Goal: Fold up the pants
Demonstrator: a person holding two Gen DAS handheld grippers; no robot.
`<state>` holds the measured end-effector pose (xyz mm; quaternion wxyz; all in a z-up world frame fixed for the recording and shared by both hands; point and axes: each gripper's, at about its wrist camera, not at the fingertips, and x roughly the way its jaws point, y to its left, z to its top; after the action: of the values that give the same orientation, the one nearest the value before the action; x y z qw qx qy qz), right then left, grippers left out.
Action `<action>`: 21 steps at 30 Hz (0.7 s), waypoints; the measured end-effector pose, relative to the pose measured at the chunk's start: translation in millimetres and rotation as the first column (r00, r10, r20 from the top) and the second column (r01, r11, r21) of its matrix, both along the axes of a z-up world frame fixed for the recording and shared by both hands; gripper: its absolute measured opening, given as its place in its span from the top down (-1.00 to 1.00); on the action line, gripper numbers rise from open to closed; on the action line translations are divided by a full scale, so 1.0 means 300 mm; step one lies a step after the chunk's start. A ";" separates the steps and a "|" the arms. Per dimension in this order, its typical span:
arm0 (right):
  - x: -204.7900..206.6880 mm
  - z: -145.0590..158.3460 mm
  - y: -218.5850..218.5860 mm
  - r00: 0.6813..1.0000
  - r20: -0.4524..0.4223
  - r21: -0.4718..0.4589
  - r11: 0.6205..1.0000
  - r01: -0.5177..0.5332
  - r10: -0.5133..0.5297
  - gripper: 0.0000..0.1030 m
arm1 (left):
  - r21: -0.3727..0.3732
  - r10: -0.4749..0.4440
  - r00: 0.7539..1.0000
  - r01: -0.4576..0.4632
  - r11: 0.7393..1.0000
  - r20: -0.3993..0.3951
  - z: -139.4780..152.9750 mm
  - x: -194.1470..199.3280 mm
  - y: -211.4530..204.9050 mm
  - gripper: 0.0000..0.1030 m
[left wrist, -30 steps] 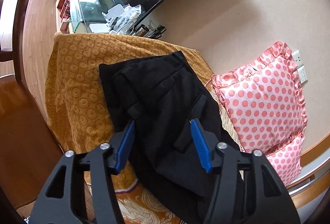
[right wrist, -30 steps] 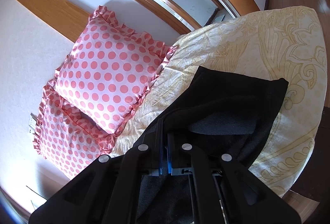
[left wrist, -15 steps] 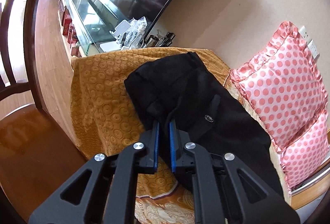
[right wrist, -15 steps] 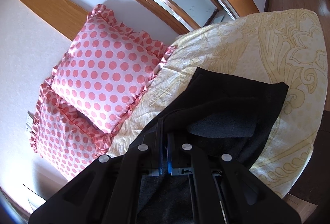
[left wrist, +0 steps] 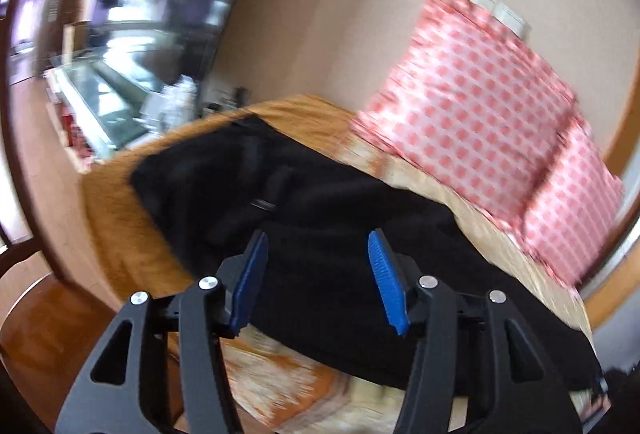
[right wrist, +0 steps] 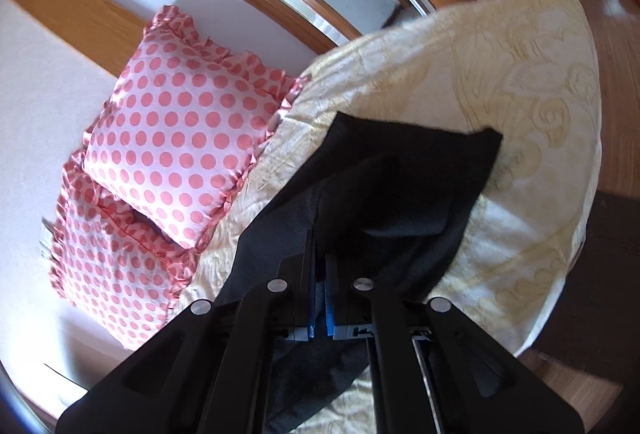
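Note:
Black pants [left wrist: 224,186] lie lengthwise on an orange and cream bedspread [left wrist: 116,206], partly folded over themselves. My left gripper [left wrist: 318,234] hovers above their near part; its jaws are opening and the blue pads [left wrist: 386,274] press on nothing. The left wrist view is blurred by motion. In the right wrist view the leg end of the pants [right wrist: 400,174] drapes from my right gripper [right wrist: 318,246]. Its jaws are just starting to open, with a fold of dark cloth still pinched between the pads.
Two pink polka-dot pillows [left wrist: 472,106] [right wrist: 180,130] lean on the wall at the bed's head. The cream bedspread [right wrist: 500,82] extends beyond the pants. A glass cabinet [left wrist: 100,102] and a wooden floor [left wrist: 44,314] lie off the bed's left edge.
My left gripper shut on the pants' near edge, then lifted, rolled and moved along the pants, and now stands open with the cloth released. The right gripper has hardly moved.

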<state>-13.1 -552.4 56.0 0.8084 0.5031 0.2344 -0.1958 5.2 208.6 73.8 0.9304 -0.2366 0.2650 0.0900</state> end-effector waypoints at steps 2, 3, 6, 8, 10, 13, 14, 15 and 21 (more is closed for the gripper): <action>-0.019 -0.004 -0.011 1.000 -0.009 0.042 0.999 0.016 -0.016 0.08 | -0.009 -0.095 0.995 0.094 0.995 -0.024 -0.015 0.039 -0.078 -0.10; -0.037 -0.004 -0.018 1.000 -0.003 0.062 0.998 0.030 -0.030 -0.13 | -0.014 -0.129 0.991 0.129 0.992 -0.032 -0.023 0.051 -0.104 -0.10; -0.066 -0.001 -0.042 0.998 0.009 0.094 0.994 0.055 -0.056 -0.25 | -0.028 -0.223 0.973 0.222 0.975 -0.058 -0.054 0.092 -0.192 -0.11; -0.068 -0.012 -0.062 0.998 0.018 0.125 0.990 0.058 -0.060 -0.19 | -0.036 -0.263 0.962 0.261 0.965 -0.074 -0.075 0.121 -0.233 -0.11; -0.052 -0.017 -0.075 0.998 0.012 0.130 0.990 0.052 -0.054 -0.01 | -0.040 -0.289 0.953 0.286 0.957 -0.093 -0.092 0.147 -0.262 -0.13; -0.005 -0.015 -0.086 0.999 -0.010 0.101 0.994 0.033 -0.033 0.25 | -0.051 -0.314 0.941 0.310 0.949 -0.125 -0.129 0.170 -0.289 -0.16; 0.012 -0.020 -0.087 1.000 -0.019 0.108 0.994 0.026 -0.024 0.35 | -0.052 -0.317 0.939 0.312 0.949 -0.132 -0.138 0.171 -0.293 -0.18; 0.038 -0.030 -0.087 0.999 -0.033 0.124 0.992 0.007 -0.003 0.42 | -0.050 -0.316 0.939 0.313 0.949 -0.134 -0.141 0.173 -0.296 -0.20; 0.166 0.104 -0.044 0.986 0.046 -0.148 0.977 -0.154 0.162 0.91 | -0.046 -0.321 0.936 0.318 0.947 -0.141 -0.151 0.178 -0.299 -0.29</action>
<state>36.7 -565.6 87.2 0.8622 0.4286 0.2353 -0.1327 58.7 118.7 28.5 0.9079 -0.1935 0.3686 -0.0482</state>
